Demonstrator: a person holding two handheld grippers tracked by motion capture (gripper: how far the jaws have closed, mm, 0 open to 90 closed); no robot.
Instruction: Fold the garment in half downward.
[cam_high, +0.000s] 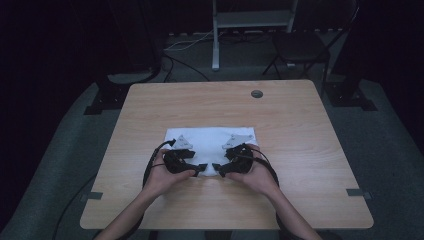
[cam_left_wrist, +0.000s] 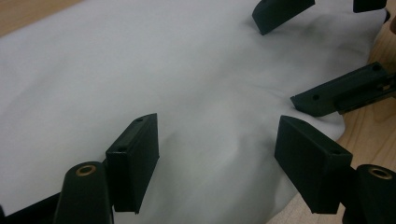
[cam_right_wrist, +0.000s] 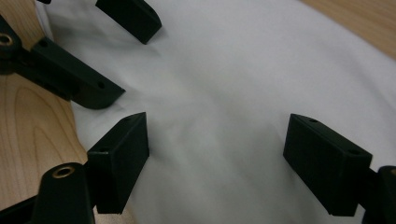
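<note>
step: both claws hover at the white cloth's (cam_high: 210, 137) near edge, lining up a grab
left claw (cam_left_wrist: 217, 149): jaws apart, nothing pinched
right claw (cam_right_wrist: 217, 154): jaws apart too
next: probably drop onto the cloth's edge, then pinch

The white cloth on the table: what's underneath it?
The white cloth lies on the wooden table. Wood shows all round it; what it covers is hidden. Both open grippers, left and right, sit over its near edge.

The cloth (cam_high: 210, 137) is laid on the table (cam_high: 300, 150), toward 6 o'clock of its centre. The left gripper (cam_high: 201, 168) is positioned at the cloth's 7 o'clock, the right gripper (cam_high: 218, 168) at 5 o'clock, tips near each other. A chair (cam_high: 300, 47) is placed beyond the table at 1 o'clock.
</note>
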